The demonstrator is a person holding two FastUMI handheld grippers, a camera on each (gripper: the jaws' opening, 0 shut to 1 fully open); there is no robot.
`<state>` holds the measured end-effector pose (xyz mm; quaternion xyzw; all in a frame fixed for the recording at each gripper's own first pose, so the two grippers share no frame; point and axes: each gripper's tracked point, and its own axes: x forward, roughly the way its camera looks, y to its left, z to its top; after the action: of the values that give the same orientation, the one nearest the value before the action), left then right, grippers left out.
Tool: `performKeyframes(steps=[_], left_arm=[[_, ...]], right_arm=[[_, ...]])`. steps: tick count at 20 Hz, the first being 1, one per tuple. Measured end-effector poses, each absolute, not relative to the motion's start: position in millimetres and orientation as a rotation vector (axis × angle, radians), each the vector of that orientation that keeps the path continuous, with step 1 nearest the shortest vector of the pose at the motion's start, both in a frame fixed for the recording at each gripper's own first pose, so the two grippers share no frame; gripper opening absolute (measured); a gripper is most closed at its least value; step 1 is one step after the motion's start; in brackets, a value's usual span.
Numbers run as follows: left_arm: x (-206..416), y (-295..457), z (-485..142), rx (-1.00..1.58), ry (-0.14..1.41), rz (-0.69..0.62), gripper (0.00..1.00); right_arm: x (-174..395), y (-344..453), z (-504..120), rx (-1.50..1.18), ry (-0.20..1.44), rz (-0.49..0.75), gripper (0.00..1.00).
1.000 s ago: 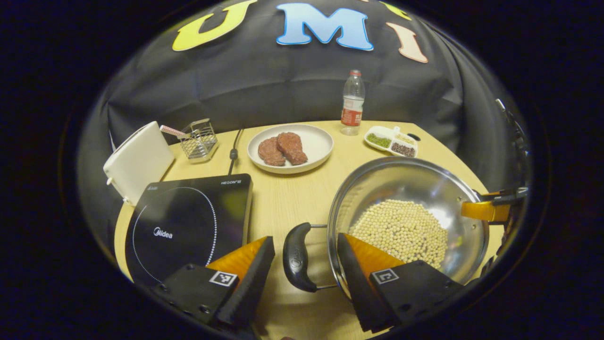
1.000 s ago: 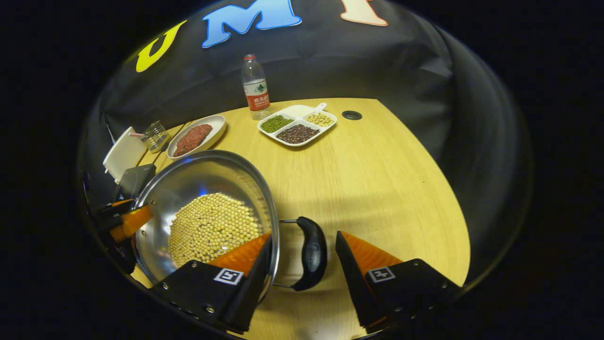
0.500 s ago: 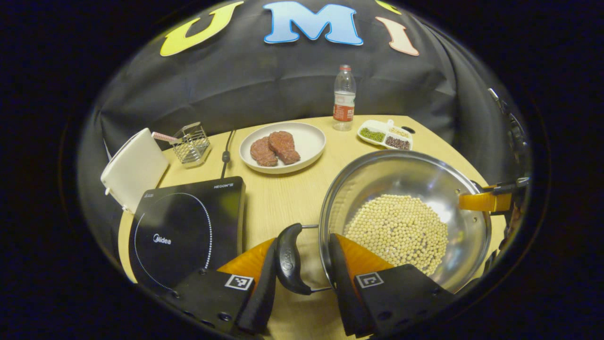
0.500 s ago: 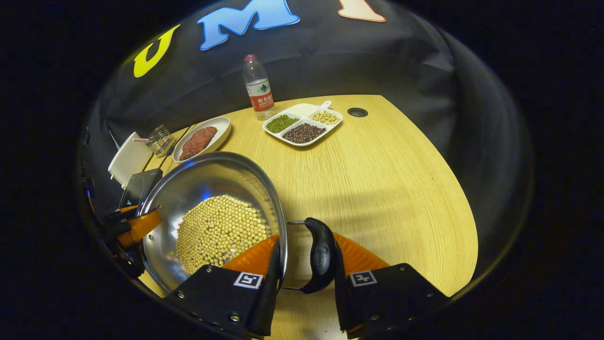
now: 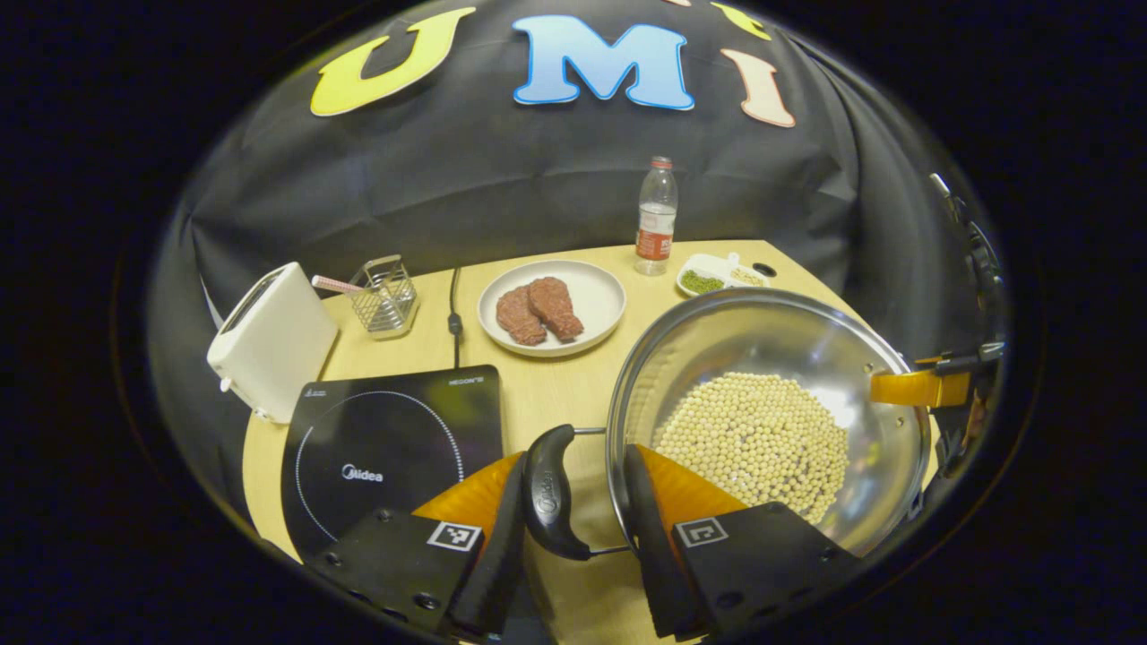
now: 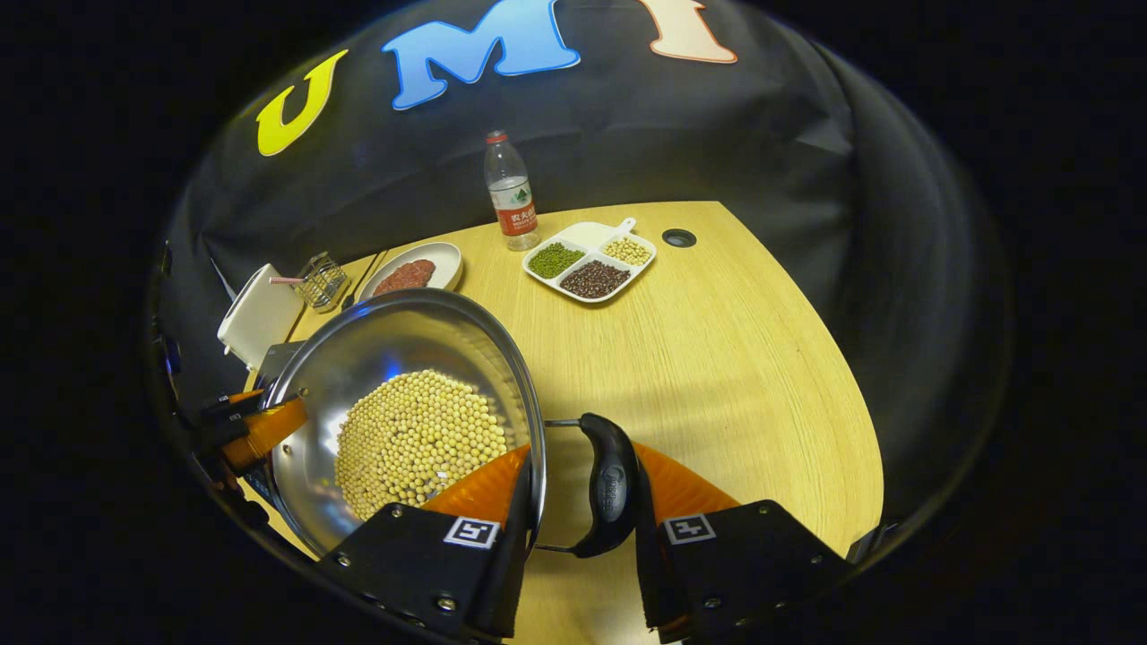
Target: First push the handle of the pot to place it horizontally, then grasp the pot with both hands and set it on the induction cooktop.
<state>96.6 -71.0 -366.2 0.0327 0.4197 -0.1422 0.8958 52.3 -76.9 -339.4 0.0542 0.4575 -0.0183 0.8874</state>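
At the pot's (image 5: pixel 766 412) two sides, both tongs are closed on its black loop handles. Left tongs (image 5: pixel 573 506) pinch the left handle (image 5: pixel 548 493) together with the rim; right tongs (image 6: pixel 578 497) do the same on the right handle (image 6: pixel 609 484). Handles lie level, so the push step looks done; grasp step in hand. Whether the pot rests on the surface (image 6: pixel 717 358) or is just clear of it, cannot tell. Beans (image 5: pixel 753 439) fill its bottom. Cooktop (image 5: pixel 385 448) lies just left of the pot, bare. Next move, by judgement: raise both sides evenly, carry left, keep level so beans stay in, set down centred on the ring.
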Motion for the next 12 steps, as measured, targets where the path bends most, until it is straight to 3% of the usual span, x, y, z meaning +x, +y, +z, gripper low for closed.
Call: performKeyframes(steps=[3,4,8,12], left_arm=[[95.5,-44.4,-355.8,0.067,0.875,-0.288,0.6],[94.9,-33.5,-353.8,0.071,0.876,-0.285,0.67],[98.5,14.3,-348.4,0.077,0.879,-0.261,0.61],[102.4,63.6,-344.6,0.072,0.884,-0.231,0.64]], right_arm=[[49.7,-52.9,-330.5,0.117,0.954,-0.028,0.52],[50.2,-42.0,-329.2,0.115,0.954,-0.02,0.52],[57.5,1.4,-325.6,0.109,0.957,0.005,0.52],[66.0,48.2,-322.0,0.101,0.956,0.034,0.52]])
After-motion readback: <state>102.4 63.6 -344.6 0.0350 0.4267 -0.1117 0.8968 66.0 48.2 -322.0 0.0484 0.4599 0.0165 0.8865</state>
